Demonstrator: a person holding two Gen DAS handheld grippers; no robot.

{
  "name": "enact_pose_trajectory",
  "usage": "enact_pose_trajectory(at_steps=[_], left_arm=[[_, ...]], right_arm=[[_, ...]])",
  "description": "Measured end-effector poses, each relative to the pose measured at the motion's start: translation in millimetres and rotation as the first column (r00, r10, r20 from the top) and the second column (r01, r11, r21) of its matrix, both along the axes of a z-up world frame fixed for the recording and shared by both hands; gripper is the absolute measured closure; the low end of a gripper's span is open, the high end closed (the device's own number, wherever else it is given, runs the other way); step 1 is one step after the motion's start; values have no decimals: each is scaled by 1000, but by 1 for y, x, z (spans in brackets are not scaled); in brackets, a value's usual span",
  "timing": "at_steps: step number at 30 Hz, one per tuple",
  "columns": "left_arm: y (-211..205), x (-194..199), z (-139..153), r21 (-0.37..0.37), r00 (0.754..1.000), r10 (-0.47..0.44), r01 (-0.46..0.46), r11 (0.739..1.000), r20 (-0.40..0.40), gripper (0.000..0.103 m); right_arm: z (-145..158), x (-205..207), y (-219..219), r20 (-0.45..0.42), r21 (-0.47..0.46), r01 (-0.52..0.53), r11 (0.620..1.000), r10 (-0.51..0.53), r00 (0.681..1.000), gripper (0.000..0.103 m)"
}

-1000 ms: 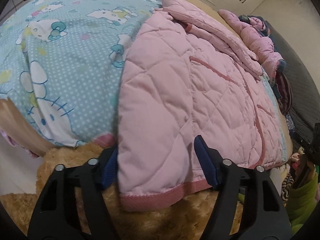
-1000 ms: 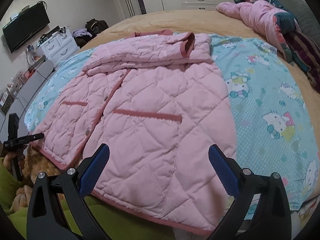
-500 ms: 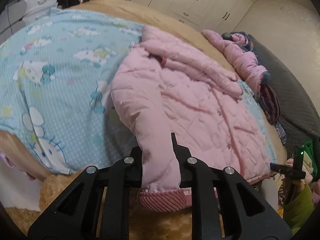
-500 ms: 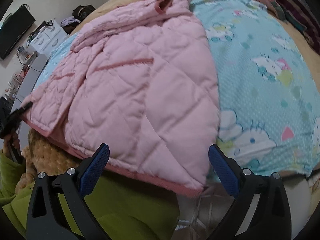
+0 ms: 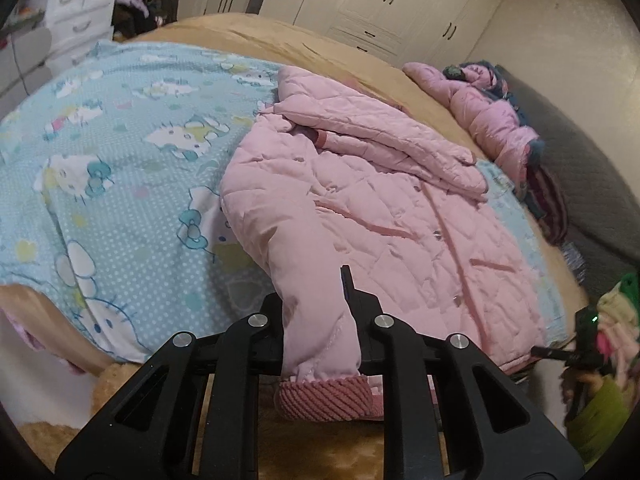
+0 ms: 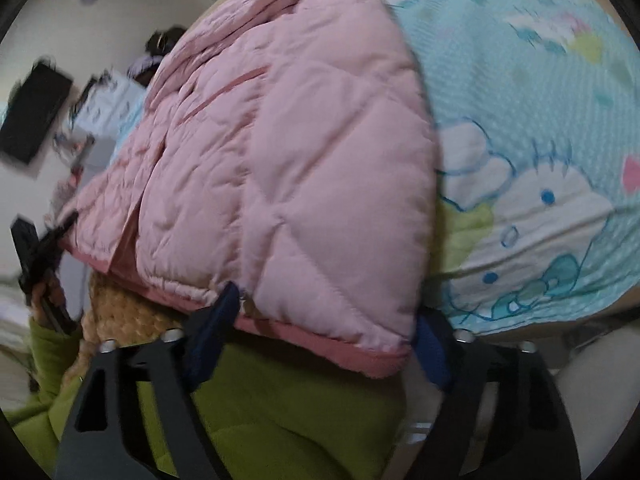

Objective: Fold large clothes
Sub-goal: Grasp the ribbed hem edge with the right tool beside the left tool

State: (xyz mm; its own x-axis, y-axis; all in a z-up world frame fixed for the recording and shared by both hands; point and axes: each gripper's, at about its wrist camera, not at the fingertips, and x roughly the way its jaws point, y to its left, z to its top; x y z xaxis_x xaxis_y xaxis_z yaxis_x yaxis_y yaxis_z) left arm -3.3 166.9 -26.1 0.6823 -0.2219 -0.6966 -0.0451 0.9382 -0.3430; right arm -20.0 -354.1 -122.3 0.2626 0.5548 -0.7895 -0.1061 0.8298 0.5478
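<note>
While the pink quilted jacket [image 5: 360,208] lies front-up across the blue cartoon-print sheet [image 5: 112,168] on the bed [image 5: 256,32], little of the folding looks done — only the upper part shows any tidying, with a sleeve [image 5: 384,136] laid across the chest near the collar. The body is spread flat, its hem hanging just over the near edge of the bed above a tan fuzzy blanket [image 6: 120,312].

On the left side, the left gripper [image 5: 320,344] is clamped tight on one bottom corner of the jacket: the quilted fabric is bunched between its narrow jaws, and the ribbed darker-pink trim [image 5: 328,400] pokes out below them. That corner looks lifted off the sheet, the fabric rising in a ridge toward the gripper.

Further right, the right gripper [image 6: 320,328] sits at the other bottom corner. Its jaws are closing, with the hem and the pink edging [image 6: 320,340] between the blue pads [image 6: 212,332], though the pads do not seem to press on the cloth yet — the grip on that side is not finished. A person's green sleeve [image 6: 280,412] fills the view beneath it.

By my reading, the step in hand is taking both hem corners so the lower half can be carried up toward the collar. Left to do: that fold itself, and probably another to make the bundle compact. A second pink garment [image 5: 480,108] lies heaped at the far side of the bed, apparently unfolded.
</note>
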Motion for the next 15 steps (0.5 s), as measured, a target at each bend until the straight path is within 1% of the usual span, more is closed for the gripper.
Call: enact_pose_trajectory(at_steps=[1,2,3,4,6,7,10,15], left_arm=[[-3,0,1,22,1000,-3,3,1000,1,93],[-4,1,1,28,1000,-3,3,1000,-1,93],[-4,1,1,27,1000,-1,2,1000,-2,93],[-3,1,1,22,1000,2,-2,1000,-1,93],[-4,1,2,18,1000,7,-7,1000,3,93],[-4,1,2,16,1000,9,-9,1000,5,93],[-4,1,5,15,1000,11,-12,1000,16,93],[-3,2,16,16,999,21,-22,1000,39,93]], right_arm=[[2,-1,-1,11,4,-3,1000,3,1000,42],[6,-2,-1,24,-8,-12,1000,12,1000,54],[13,-4,-1,49,-6,-29,1000,29,998,65],[23,-7,0,92,6,-44,999,43,995,77],[45,-11,3,192,13,-77,997,73,979,84],[58,-13,4,243,17,-89,996,82,967,85],[83,-8,3,330,43,-89,995,70,942,87],[108,5,1,423,88,-81,993,37,905,88]])
